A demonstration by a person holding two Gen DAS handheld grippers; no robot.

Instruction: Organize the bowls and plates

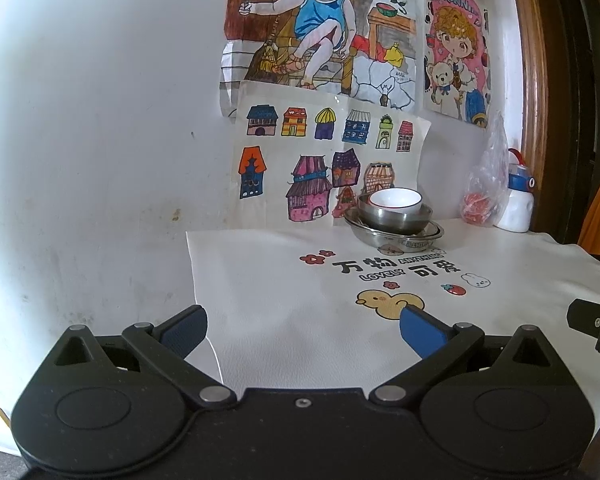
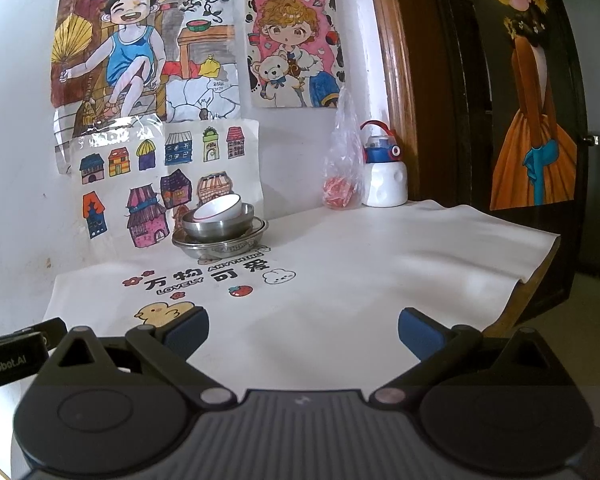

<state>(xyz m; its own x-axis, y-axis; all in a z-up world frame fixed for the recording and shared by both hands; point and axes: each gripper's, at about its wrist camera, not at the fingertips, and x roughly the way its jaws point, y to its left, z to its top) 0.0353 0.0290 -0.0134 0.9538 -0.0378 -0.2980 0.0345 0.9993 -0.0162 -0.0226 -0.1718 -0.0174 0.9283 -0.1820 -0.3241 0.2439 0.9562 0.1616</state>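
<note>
A stack of dishes stands at the back of the table against the wall: a white bowl (image 1: 396,202) (image 2: 218,210) sits tilted inside a steel bowl (image 1: 394,220) (image 2: 216,228), which rests in a wider steel plate (image 1: 396,236) (image 2: 220,244). My left gripper (image 1: 302,334) is open over the white mat, well short of the stack, with nothing between its blue pads. My right gripper (image 2: 302,330) is also open and empty, near the table's front, with the stack ahead to its left.
A white printed mat (image 1: 300,300) (image 2: 360,264) covers the table. A plastic bag (image 1: 486,188) (image 2: 342,168) and a white-and-blue bottle (image 1: 518,196) (image 2: 384,168) stand at the back right corner. Drawings hang on the wall. The table's right edge drops off by a wooden door frame (image 2: 404,80).
</note>
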